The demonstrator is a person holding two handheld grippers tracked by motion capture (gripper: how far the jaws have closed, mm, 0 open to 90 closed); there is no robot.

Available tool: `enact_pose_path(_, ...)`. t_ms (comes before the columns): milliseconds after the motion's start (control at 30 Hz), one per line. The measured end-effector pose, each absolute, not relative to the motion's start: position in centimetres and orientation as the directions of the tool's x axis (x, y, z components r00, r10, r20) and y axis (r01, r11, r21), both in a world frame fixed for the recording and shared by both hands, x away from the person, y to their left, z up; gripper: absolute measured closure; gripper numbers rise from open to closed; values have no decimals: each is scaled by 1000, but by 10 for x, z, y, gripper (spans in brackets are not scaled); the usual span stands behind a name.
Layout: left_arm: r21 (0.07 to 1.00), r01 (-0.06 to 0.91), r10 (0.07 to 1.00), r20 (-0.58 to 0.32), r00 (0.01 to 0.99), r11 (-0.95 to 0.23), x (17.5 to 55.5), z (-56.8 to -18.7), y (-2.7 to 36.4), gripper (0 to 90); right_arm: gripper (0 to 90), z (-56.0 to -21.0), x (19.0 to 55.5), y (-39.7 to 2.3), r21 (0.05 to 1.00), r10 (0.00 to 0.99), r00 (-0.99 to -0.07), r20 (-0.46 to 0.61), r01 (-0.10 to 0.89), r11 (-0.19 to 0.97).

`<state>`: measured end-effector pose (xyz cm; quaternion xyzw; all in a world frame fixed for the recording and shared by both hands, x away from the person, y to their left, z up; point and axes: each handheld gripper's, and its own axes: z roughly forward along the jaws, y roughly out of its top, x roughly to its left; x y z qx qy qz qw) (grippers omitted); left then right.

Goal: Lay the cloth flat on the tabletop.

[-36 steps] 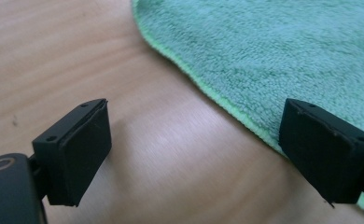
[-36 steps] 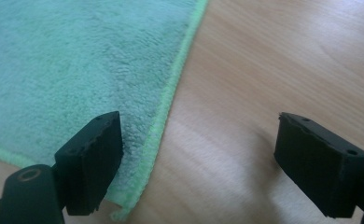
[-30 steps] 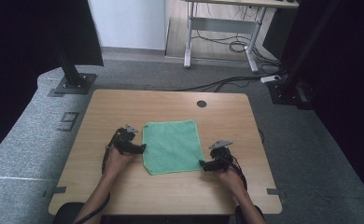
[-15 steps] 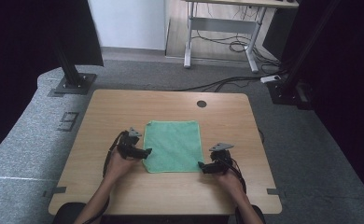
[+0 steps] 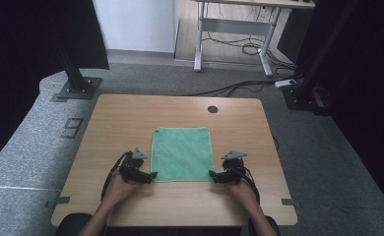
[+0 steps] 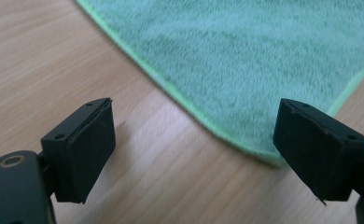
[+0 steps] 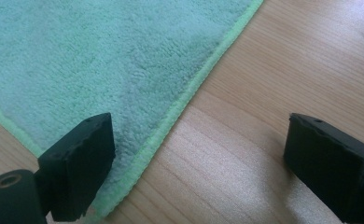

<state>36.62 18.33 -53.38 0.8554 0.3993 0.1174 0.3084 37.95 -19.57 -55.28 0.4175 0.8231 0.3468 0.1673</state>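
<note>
At the table's [image 5: 131, 118] six o'clock edge, both grippers, left [image 5: 153, 175] and right [image 5: 211, 173], stood released at the flat green cloth's [image 5: 181, 152] near corners, right jaws having just been opening on nothing; no fold begun.

One green microfibre cloth [image 5: 182, 154] lies on one wooden counter [image 5: 131, 115], with two hand-held grippers, the left hand-held gripper [image 5: 152, 175] at the cloth's 7 o'clock corner and the right hand-held gripper [image 5: 212, 174] at its 5 o'clock corner.
</note>
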Motion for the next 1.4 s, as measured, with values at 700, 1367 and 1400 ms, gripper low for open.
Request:
enact_pose_path(700, 642, 597, 769, -18, 639, -481, 356, -542, 192, 117, 97, -552, 378, -197, 710, 803, -595, 16, 573, 410)
enact_pose_path(1367, 659, 607, 809, 5, 587, -445, 399, -543, 183, 139, 131, -548, 404, -192, 694, 816, -578, -10, 583, 422)
enact_pose_path(1400, 657, 603, 807, 12, 591, -452, 396, -543, 183, 139, 130, -549, 402, -193, 693, 815, -579, -3, 586, 419)
